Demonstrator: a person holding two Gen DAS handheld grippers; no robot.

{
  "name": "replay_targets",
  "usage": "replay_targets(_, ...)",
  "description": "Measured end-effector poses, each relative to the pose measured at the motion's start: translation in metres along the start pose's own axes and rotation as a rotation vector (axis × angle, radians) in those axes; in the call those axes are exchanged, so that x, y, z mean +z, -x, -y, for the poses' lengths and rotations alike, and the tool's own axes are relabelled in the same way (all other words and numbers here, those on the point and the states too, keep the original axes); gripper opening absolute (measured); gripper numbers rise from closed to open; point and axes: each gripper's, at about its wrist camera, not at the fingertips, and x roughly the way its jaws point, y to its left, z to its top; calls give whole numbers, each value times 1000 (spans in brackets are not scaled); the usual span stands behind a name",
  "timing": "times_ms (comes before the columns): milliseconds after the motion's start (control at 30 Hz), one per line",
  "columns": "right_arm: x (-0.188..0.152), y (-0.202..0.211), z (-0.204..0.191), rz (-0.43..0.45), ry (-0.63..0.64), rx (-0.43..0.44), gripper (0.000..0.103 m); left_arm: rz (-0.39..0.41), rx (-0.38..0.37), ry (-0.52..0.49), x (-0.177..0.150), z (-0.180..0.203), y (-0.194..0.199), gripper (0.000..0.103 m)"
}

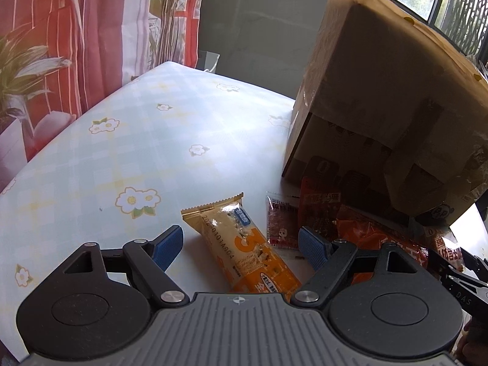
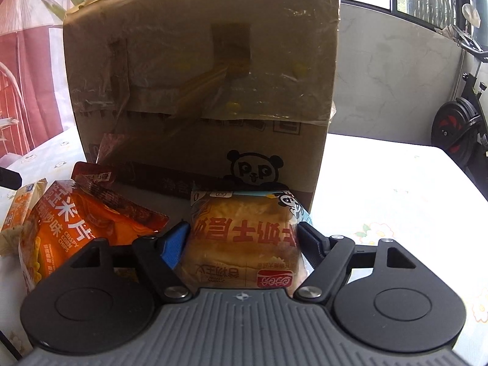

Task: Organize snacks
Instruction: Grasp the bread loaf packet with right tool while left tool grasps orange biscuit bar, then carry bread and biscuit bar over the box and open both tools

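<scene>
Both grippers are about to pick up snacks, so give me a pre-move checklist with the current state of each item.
1. Bread packet sits between the right gripper fingers: ok.
2. Right pads pressing firmly on the bread packet: cannot tell; they sit at its sides.
3. Left gripper open and straddling the orange biscuit bar: ok.
4. Left pads touching the bar: not ok, gaps show on both sides.
5. Neighbouring corn chips bag clear of the right fingers: not ok, it lies right beside the blue pad.
6. Opening of the cardboard box in view to receive snacks: cannot tell.
</scene>
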Motion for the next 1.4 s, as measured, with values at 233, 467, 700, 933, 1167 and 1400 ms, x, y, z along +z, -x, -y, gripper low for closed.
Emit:
replay_targets(233,0,3,-1,2,7,10,77,-47,48,-6,-4,7,-18,76)
replay_targets(467,0,5,0,3,7,12,77,-48,-6,-16,-15,7,-13,51)
replay_targets(700,-1,5,0,3,7,13,77,-42,-3,-33,-22,12,-8,50)
replay_targets(933,-1,6,-3,4,15,16,77,-48,-2,-33,-25,11,-7,49)
replay_targets(1167,-2,7,-7,6,28,31,77,-45,-18,-17,-26,8,-5,43)
replay_targets(1400,-3,21,1,12,11,62,75,2,-25,-19,-26,5,7,42)
